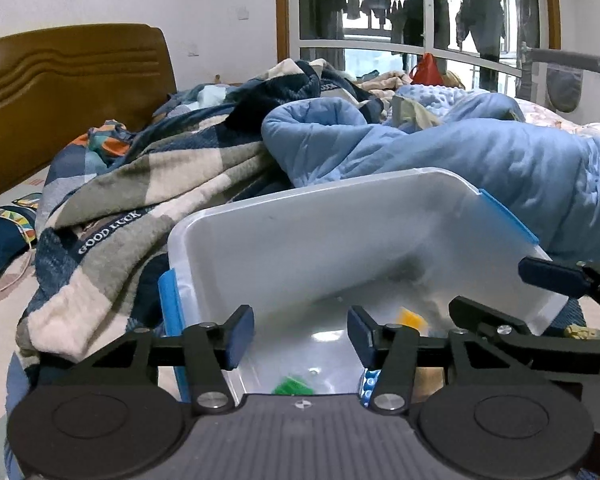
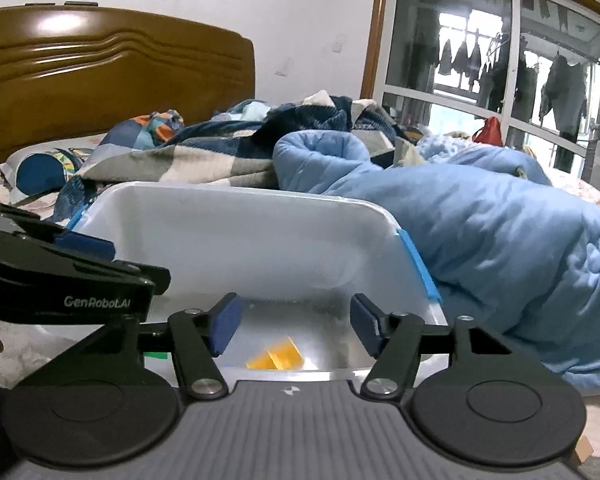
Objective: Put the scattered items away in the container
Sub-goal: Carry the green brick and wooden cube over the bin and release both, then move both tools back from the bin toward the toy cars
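A translucent white plastic container [image 1: 300, 208] with blue clips sits on the bed; it also shows in the right wrist view [image 2: 236, 200]. Inside it lie a green block [image 1: 294, 385], a yellow block [image 1: 410, 317], also seen in the right wrist view [image 2: 276, 356], and a blue studded piece [image 1: 368, 386]. My left gripper [image 1: 300, 336] is open and empty over the container's near edge. My right gripper [image 2: 294, 326] is open and empty above the container, with the yellow block below it. The right gripper's fingers [image 1: 552, 278] show at the right of the left wrist view.
A rumpled light blue quilt [image 2: 480, 220] lies right of the container and a plaid blanket [image 1: 148, 176] behind and left. A wooden headboard [image 2: 100, 76] stands at the back left. A small beige item [image 1: 582, 332] lies on the bed right of the container.
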